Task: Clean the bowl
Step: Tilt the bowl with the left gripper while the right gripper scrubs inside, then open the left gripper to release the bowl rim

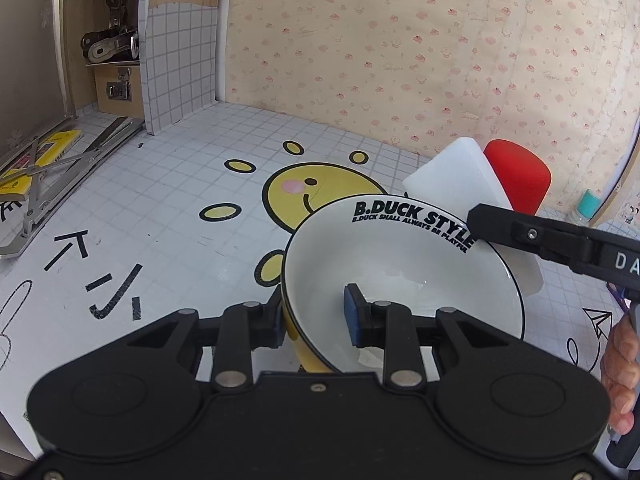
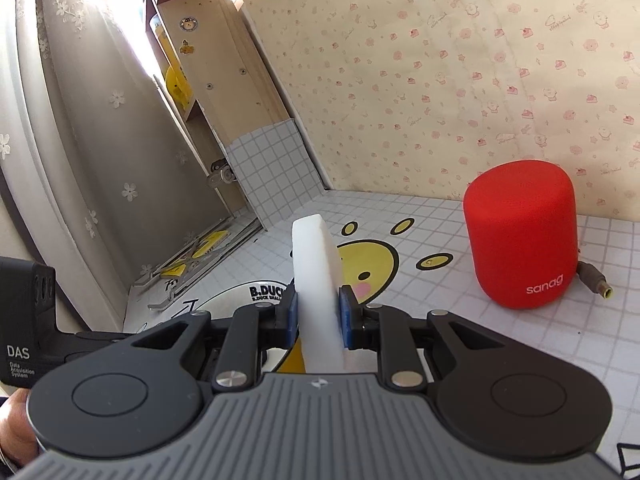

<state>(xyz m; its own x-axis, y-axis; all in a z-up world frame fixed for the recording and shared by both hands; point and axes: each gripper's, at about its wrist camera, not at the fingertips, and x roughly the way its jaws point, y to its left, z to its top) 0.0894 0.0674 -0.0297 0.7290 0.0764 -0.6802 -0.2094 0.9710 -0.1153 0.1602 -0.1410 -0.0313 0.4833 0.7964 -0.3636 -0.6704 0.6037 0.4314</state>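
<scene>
Two grippers engaged: left gripper [image 1: 316,318] clamps the tilted bowl [image 1: 400,276] by its near rim, right gripper [image 2: 318,316] pinches the white sponge [image 2: 316,276] at the bowl's two o'clock edge, wiping step apparently underway, next needing the sponge swept inside.

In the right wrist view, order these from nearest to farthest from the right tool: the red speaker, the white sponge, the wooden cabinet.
1. White sponge: clamped between the fingers of the right tool, standing on edge.
2. Red speaker: on the table, ahead and to the right.
3. Wooden cabinet: at the far left corner, against the wall.
</scene>
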